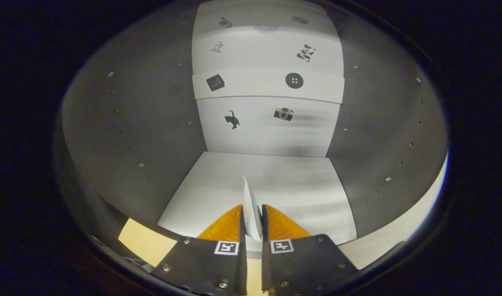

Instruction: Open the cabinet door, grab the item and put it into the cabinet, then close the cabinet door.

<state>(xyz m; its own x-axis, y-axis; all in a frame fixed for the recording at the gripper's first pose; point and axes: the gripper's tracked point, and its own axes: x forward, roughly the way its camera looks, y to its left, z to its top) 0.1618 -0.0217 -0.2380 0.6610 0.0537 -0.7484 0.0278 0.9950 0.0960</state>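
Gripper view: I'm looking straight into the open cabinet (123, 135), dark side walls left and right with little screw holes, pale back wall and pale floor.

Jaws: the gripper (253, 224) is clenched on a thin white item (251, 207), some flat card or packet, can't tell exactly what. Both fingers press its faces, so it's a proper pinch.

Why held like that: the item stands on edge, upright between the jaws, its pointed top corner poking out ahead of them. My guess is an edge-on grip is the only sane way to carry something this thin, and it keeps it from flopping while it goes through the opening.

Item vs cabinet: it sits over the front part of the cabinet floor (275, 181), roughly centred between the side walls and well short of the back wall (267, 131). Whether its lower edge touches the floor I can't tell, the fingers hide it.

Back wall stuff: stickers on it, a cat (232, 119), a small camera (283, 114), and a button (294, 80) on the strip above. Just decoration as far as I can judge.

Task stage: door is evidently open and the item is grabbed. I'd say we're in the placing bit, with letting go and closing the door not yet done.

Watch out: once released, a thin thing on edge will probably tip over. Fine, as long as it lands inside.
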